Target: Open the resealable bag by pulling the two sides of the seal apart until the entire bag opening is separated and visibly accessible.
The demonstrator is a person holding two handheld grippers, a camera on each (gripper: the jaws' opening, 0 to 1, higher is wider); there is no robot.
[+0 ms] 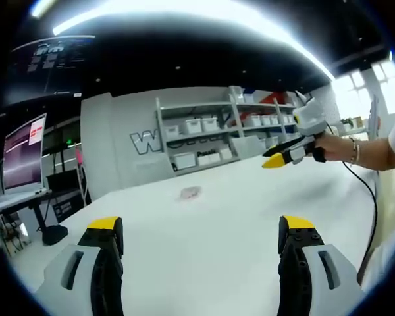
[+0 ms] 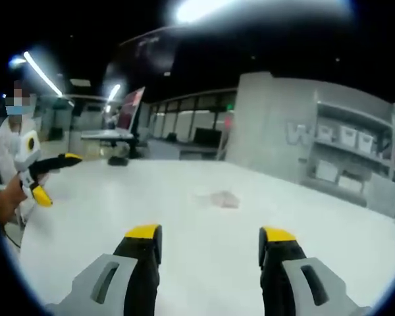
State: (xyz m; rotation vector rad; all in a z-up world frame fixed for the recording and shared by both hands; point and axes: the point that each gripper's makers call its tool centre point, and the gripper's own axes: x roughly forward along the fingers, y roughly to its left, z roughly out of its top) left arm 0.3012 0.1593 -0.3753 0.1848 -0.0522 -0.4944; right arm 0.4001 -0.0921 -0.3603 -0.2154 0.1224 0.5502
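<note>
Well apart from both spread, empty grippers (image 1: 201, 230) (image 2: 210, 240), small bag (image 1: 190, 192) flat mid-table (image 1: 250, 197), bare surface all around.

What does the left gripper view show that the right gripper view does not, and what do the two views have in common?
Left gripper view alone: the right gripper, jaws together, held by a hand with a cable trailing from it.

Right gripper view alone: the left gripper, jaws spread, and a row of dark windows at the back.

Both: the white table, the small resealable bag lying flat on it, untouched, the screen on its stand and the shelves of white bins. Each view's own jaws stand apart, holding nothing.
</note>
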